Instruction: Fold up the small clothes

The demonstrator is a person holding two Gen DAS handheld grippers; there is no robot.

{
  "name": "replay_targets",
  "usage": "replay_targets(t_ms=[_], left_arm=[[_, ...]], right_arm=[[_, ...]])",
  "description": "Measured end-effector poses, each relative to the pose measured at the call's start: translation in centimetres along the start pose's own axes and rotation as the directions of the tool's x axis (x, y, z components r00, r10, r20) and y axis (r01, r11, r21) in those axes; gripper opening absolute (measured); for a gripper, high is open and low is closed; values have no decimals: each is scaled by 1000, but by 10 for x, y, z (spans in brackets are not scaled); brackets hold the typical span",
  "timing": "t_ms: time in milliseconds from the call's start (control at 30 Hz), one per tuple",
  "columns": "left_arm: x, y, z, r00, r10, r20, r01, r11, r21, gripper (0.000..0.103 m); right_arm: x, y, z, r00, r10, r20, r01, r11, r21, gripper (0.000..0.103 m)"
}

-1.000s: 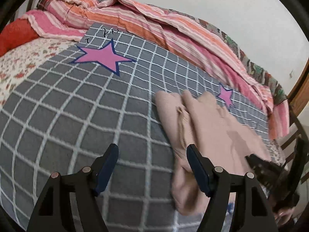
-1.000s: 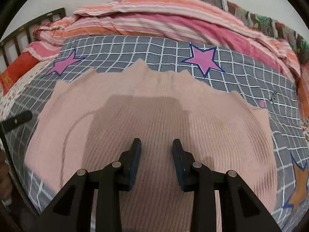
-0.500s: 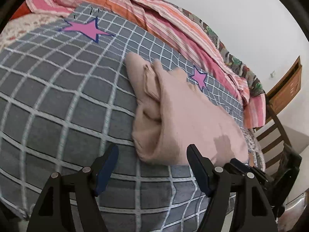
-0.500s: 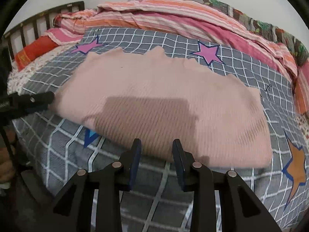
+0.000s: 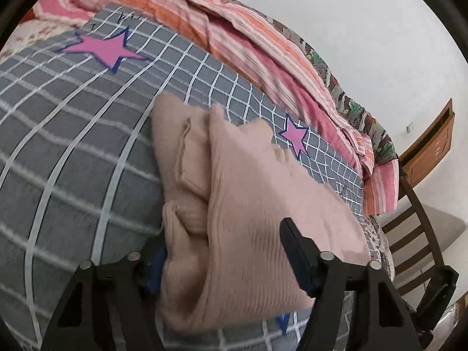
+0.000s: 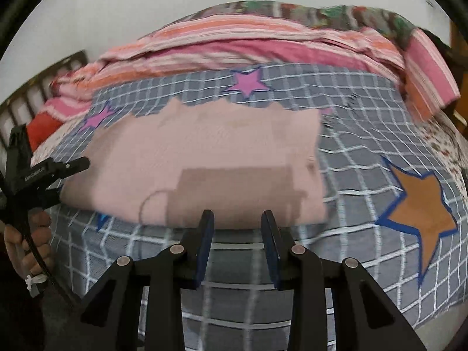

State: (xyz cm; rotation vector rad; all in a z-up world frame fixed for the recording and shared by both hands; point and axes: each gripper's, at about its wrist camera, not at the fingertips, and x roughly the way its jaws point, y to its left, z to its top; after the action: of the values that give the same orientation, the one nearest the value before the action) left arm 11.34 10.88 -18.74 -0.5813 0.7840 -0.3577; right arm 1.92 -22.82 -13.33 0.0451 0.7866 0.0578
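Sweater (image 5: 257, 210): one, folded; left gripper (image 5: 225, 251) jaws closing around it

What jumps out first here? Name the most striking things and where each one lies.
A folded pink ribbed knit garment lies in the middle of the grey checked bedsheet, with the left gripper straddling its near end, one finger on each side. A big orange star with a blue outline is printed on the sheet to the garment's right, and a rumpled pink and orange striped quilt is heaped along the far edge of the bed.
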Motion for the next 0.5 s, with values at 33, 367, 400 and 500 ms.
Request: replay_targets(t_ms=[33, 367, 400, 500], left_arm=[[3, -2, 3, 1000, 5, -3, -5, 1000, -2, 60], [8, -26, 31, 996, 89, 23, -88, 996, -32, 20], [6, -33, 34, 995, 94, 26, -93, 995, -29, 19], [2, -62, 41, 989, 141, 32, -141, 990, 12, 19]], right_arm=[[1, -8, 1, 1000, 1, -2, -1, 1000, 21, 33], [4, -65, -3, 1000, -1, 6, 0, 992, 130, 33], [4, -69, -3, 1000, 2, 8, -3, 990, 138, 33], [1, -85, -4, 1000, 6, 26, -11, 986, 168, 33]])
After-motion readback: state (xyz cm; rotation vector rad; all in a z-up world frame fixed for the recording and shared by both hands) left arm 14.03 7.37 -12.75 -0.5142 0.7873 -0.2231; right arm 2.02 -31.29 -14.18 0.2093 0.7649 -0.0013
